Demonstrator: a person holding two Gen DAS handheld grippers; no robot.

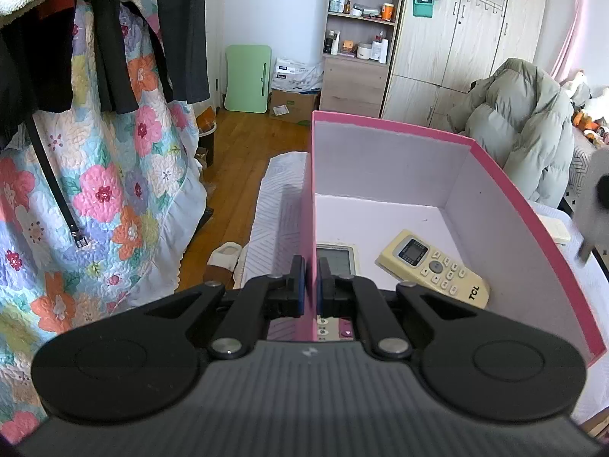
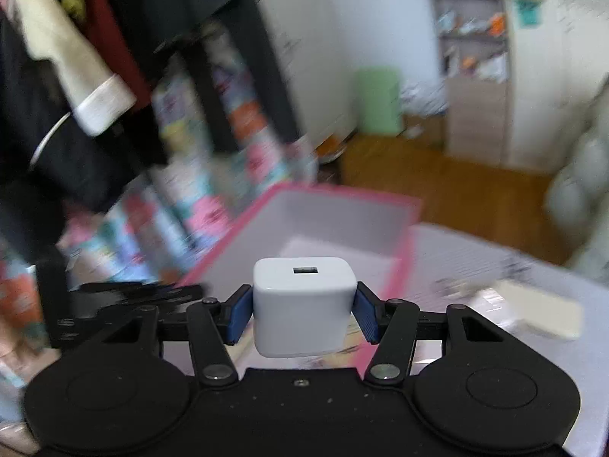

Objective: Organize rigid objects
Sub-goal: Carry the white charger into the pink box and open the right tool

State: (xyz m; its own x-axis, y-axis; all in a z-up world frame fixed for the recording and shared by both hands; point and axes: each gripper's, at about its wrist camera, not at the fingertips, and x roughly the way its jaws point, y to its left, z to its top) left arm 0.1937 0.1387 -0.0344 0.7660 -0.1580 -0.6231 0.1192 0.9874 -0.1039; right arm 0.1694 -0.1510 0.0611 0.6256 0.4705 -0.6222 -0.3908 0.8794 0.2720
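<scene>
My left gripper (image 1: 311, 285) is shut on the left wall of a pink box (image 1: 380, 175), with one finger on each side of the wall. Inside the box lie a cream TCL remote (image 1: 434, 268) and a second remote (image 1: 337, 259), partly hidden behind my fingers. My right gripper (image 2: 304, 312) is shut on a white USB charger cube (image 2: 302, 308) and holds it above the near end of the pink box (image 2: 342, 209). The right wrist view is blurred by motion. The right gripper shows as a blur at the right edge of the left wrist view (image 1: 597, 213).
The box sits on a white striped cloth surface (image 1: 274, 205). A flat cream object (image 2: 544, 312) lies on the cloth to the right of the box. A floral quilt (image 1: 95, 198) and dark clothes hang at the left. A grey puffer jacket (image 1: 529, 122) is at the right.
</scene>
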